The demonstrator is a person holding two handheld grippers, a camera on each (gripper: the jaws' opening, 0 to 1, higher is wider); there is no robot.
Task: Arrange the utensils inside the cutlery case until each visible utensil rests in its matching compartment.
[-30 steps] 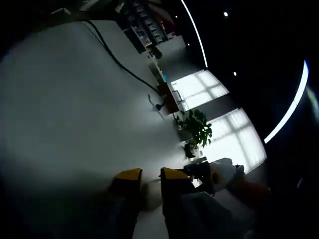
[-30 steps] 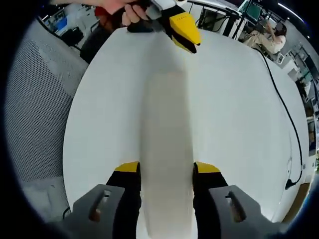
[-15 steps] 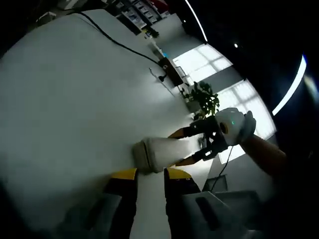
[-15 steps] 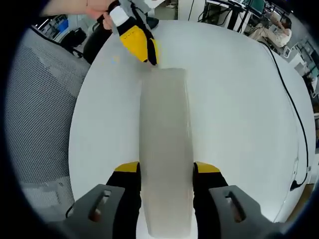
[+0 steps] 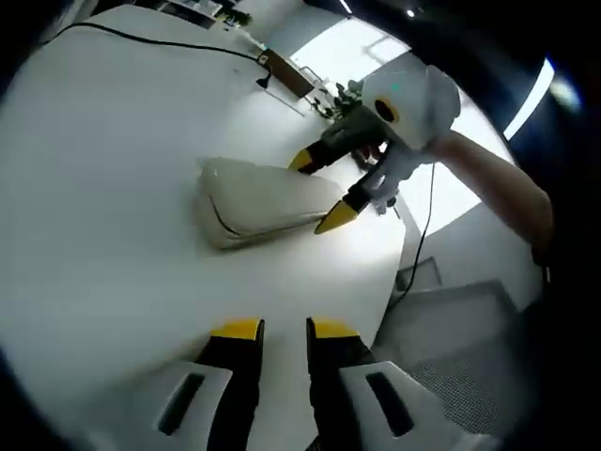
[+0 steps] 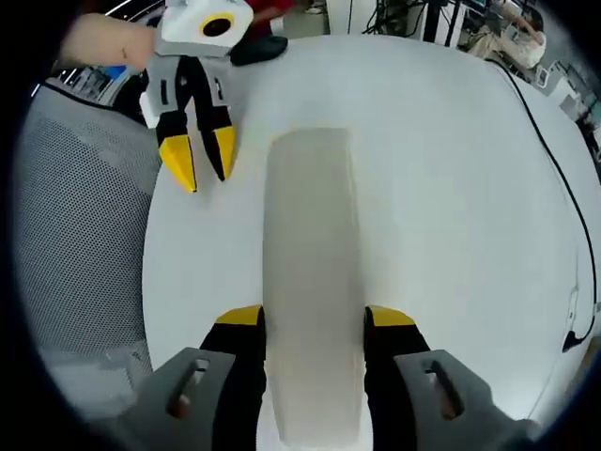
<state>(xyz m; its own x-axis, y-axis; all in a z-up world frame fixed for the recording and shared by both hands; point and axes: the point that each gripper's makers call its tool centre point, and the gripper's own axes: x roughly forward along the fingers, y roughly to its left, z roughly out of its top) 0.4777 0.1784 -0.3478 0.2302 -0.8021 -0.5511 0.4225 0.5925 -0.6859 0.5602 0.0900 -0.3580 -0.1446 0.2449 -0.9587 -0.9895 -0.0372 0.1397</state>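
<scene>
The cutlery case (image 6: 310,282) lies flat on the white round table (image 6: 451,188), closed, a long pale pouch with a dark zipper line visible at one end (image 5: 218,214) in the left gripper view. I see no utensils outside of it, so I judge the step in hand is to open the case while I keep it steady.

My right gripper (image 6: 314,321) has its jaws around the near end of the case, one on each long side. They touch or almost touch the case walls; I would call it clamped on the case. My left gripper (image 5: 274,329) is off the case, over the bare table just beside it, with its jaws almost together and nothing between them.

To do it well, I think the right gripper should press the case down and not lift it, and the left one should come to the zipper end and take the pull, which I cannot find yet.

The long axis of the case runs straight away from my right gripper, and its far end (image 6: 310,141) points across the table toward the chair side.
</scene>
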